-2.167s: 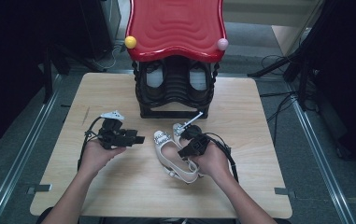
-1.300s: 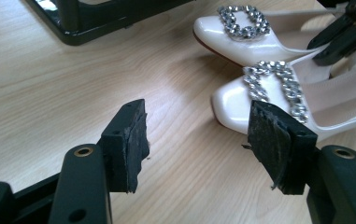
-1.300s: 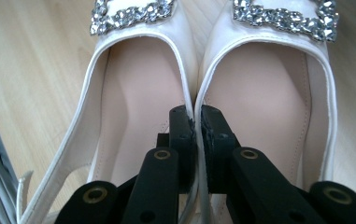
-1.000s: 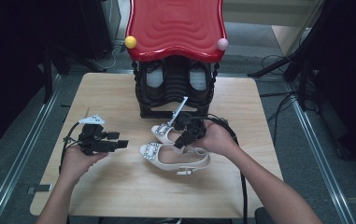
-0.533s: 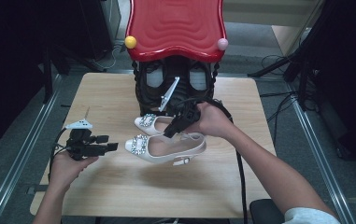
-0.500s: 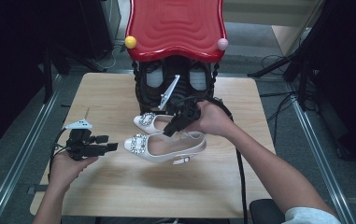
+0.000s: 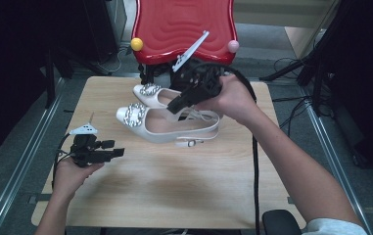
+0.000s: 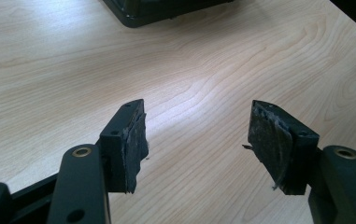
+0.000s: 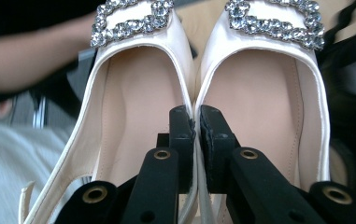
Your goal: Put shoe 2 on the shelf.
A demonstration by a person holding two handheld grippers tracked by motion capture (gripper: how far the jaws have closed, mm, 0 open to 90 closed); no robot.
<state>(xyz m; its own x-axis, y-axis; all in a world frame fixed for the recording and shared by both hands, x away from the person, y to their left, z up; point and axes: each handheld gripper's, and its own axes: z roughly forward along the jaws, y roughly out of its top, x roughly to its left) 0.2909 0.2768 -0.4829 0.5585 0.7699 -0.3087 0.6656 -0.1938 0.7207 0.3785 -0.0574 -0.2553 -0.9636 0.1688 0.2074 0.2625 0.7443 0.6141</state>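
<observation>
Lifted off the table [image 7: 174, 186], both shoes [image 7: 167, 125] hang pinched by the right tool [image 7: 174, 105]; left tool [image 7: 118, 152] rests spread.

No text, label, brand, number or sign can be read in these pictures; the white shoes [image 7: 167, 122] carry only shiny buckles without letters, and their insoles in the right gripper view are plain; the red chair [image 7: 184, 27] has a wavy surface but no writing; the wooden table [image 7: 174, 191] is bare of any print; the black pads [image 8: 131, 140] in the left gripper view show no marking.
</observation>
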